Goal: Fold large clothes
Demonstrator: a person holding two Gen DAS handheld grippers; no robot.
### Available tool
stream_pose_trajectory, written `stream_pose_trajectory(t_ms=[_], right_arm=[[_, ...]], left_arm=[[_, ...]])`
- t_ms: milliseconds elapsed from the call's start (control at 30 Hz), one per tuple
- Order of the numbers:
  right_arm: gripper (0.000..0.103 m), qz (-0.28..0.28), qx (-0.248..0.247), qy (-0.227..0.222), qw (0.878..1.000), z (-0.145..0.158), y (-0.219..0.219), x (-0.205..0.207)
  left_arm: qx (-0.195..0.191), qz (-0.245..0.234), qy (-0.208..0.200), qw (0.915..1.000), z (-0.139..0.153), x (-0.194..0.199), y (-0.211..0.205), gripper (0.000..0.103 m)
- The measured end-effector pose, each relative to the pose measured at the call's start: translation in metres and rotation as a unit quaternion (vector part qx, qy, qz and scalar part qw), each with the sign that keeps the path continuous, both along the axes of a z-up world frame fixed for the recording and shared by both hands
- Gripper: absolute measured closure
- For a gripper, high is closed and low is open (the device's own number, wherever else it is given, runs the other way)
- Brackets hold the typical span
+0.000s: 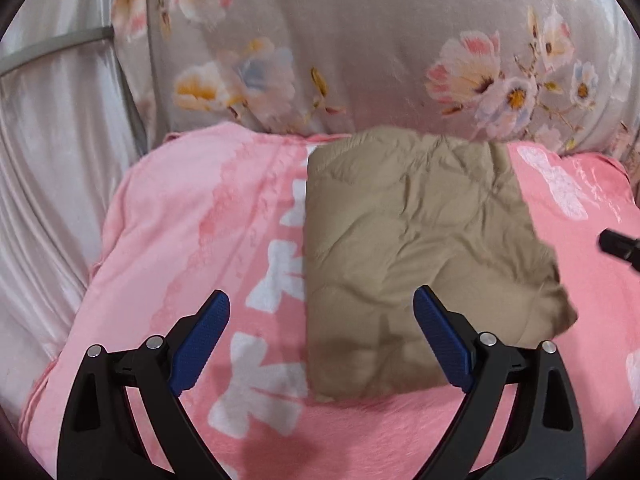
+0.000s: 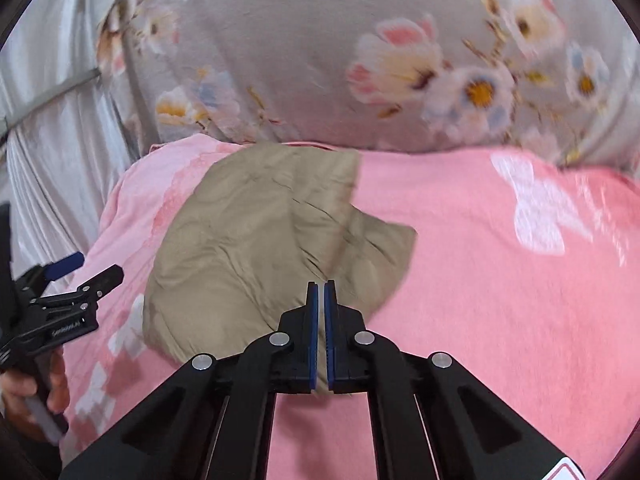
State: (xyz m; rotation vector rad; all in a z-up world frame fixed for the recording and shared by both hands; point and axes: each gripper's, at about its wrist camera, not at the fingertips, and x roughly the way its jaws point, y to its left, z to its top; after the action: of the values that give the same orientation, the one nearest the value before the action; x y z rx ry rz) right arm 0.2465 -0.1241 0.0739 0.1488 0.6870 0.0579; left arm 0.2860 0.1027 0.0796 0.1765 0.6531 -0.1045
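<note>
1. Left wrist view: the khaki garment [image 1: 416, 256] lies folded into a rough rectangle on the pink blanket [image 1: 192, 248], which carries white bow shapes. Its left edge is straight and crisp; the right edge slants outward toward a loose, softer corner at the lower right. The cloth is puffy, crossed by shallow creases.
2. Same view: the left gripper [image 1: 322, 314] hangs above the garment's near left part, its 2 blue-padded fingers spread wide with nothing between them. One pad [image 1: 440, 340] is over the khaki cloth, the other over the blanket.
3. Same view: a grey floral quilt [image 1: 360, 40] rises behind the blanket, and pale satin fabric [image 1: 52, 152] fills the left side. A black tip of the right gripper shows at the right edge.
4. Right wrist view: the right gripper [image 2: 321, 292] has its 2 blue pads almost together, only a thin slit between them. They sit over the garment's [image 2: 256, 248] near edge; whether cloth is pinched there I cannot tell.
5. Same view: the garment looks lumpier here, with 1 corner jutting right onto the blanket [image 2: 480, 280]. The left gripper [image 2: 86, 266] shows at the left edge, spread, held by a hand [image 2: 36, 392].
</note>
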Motion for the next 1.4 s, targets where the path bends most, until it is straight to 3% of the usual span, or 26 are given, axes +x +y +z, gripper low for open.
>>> stream_pose_trajectory(t_ms=[167,367,600,800,1067,1200,1267,1333,1400], right_arm=[[0.101,-0.01,-0.018,0.043,0.999,-0.018,0.036,0.042],[0.101,-0.025,-0.012,0.085,0.996,-0.056,0.041,0.056],[0.102,-0.028,-0.016,0.094,0.995,-0.077,0.044,0.062],[0.102,-0.027,-0.01,0.094,0.995,-0.089,0.042,0.063],[0.102,-0.021,-0.028,0.092,0.995,-0.088,0.046,0.062],[0.089,-0.021,-0.033,0.065,0.997,-0.066,0.05,0.034],[0.072,-0.024,-0.056,0.038,0.997,-0.053,0.056,0.008],[0.045,-0.029,-0.071,0.018,0.997,-0.046,0.059,-0.016],[0.039,-0.03,-0.078,0.006,0.997,-0.044,0.06,-0.037]], left_arm=[[0.044,0.052,0.011,0.9976,-0.019,0.02,-0.028,0.012],[0.005,0.063,0.07,0.9955,-0.061,0.04,-0.022,0.01],[-0.014,0.071,0.072,0.9948,-0.083,0.044,-0.022,0.008],[-0.002,0.074,0.063,0.9952,-0.093,0.045,-0.028,0.008],[-0.01,0.079,0.066,0.9947,-0.095,0.045,-0.026,0.008],[-0.025,0.075,0.056,0.9953,-0.084,0.028,-0.021,0.009],[-0.027,0.074,0.047,0.9958,-0.075,0.009,-0.019,0.009],[-0.024,0.073,0.038,0.9963,-0.069,-0.01,-0.019,0.009],[-0.025,0.07,0.035,0.9966,-0.068,-0.026,-0.019,0.009]])
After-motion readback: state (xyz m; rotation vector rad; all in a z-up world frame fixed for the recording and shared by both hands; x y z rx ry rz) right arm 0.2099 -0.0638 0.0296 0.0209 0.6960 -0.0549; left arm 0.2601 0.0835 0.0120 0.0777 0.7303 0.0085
